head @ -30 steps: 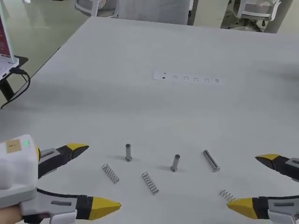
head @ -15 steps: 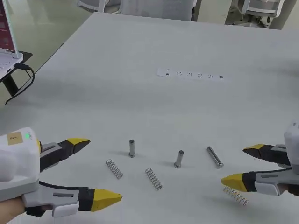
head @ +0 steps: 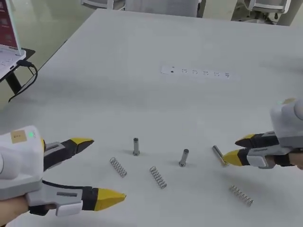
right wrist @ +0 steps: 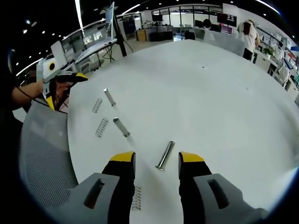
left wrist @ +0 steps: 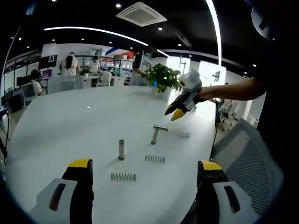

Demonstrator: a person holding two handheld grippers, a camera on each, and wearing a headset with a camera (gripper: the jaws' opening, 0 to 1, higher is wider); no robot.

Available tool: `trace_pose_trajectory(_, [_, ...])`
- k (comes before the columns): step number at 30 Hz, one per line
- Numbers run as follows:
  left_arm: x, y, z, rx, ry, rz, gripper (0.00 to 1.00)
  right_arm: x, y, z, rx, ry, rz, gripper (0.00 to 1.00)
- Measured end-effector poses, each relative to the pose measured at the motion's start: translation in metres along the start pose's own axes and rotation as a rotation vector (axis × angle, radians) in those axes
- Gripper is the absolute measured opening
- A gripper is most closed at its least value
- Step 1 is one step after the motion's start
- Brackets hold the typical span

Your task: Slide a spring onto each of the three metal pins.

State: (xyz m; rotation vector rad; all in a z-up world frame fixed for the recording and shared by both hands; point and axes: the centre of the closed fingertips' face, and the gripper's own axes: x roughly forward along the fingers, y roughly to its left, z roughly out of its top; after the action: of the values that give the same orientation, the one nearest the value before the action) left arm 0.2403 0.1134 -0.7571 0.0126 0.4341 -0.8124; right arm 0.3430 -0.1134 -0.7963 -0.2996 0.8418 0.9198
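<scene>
Two metal pins stand upright on the white table, one (head: 136, 146) to the left and one (head: 183, 158) in the middle. A third pin (head: 218, 155) lies flat, also seen as the lying pin (right wrist: 165, 155). Three springs lie loose: left spring (head: 118, 167), middle spring (head: 158, 177), right spring (head: 241, 195). My right gripper (head: 235, 149) is open, its yellow tips just right of the lying pin, which points into the gap in the right gripper view (right wrist: 157, 158). My left gripper (head: 105, 168) is wide open at the lower left, holding nothing (left wrist: 145, 164).
A flush power strip (head: 194, 72) is set in the table (head: 142, 94) farther back. A laptop (head: 7, 42) on a stand with a cable sits beyond the left edge. Office chairs (head: 156, 4) stand along the far edge.
My right gripper has moved forward and left, away from the right spring, up to the lying pin, with its jaws narrower. The left gripper has hardly moved. The head camera has shifted slightly.
</scene>
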Motion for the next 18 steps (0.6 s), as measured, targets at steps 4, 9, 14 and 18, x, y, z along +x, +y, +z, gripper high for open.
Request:
trace_pose_trajectory(4, [0.001,0.001,-0.001,0.001,0.006,-0.003,0.89,0.009,-0.006,0.0,0.02,0.033,-0.006,0.34])
trace_pose_trajectory(9, [0.001,0.002,-0.002,0.0,0.011,-0.002,0.88,0.019,-0.014,-0.005,0.045,0.083,-0.006,0.29])
trace_pose_trajectory(14, [0.002,0.003,-0.005,-0.003,0.022,-0.001,0.86,0.027,-0.017,-0.003,0.094,0.104,0.006,0.24])
trace_pose_trajectory(18, [0.002,0.004,-0.007,0.005,0.032,0.004,0.86,0.034,-0.021,-0.005,0.125,0.139,0.0,0.19])
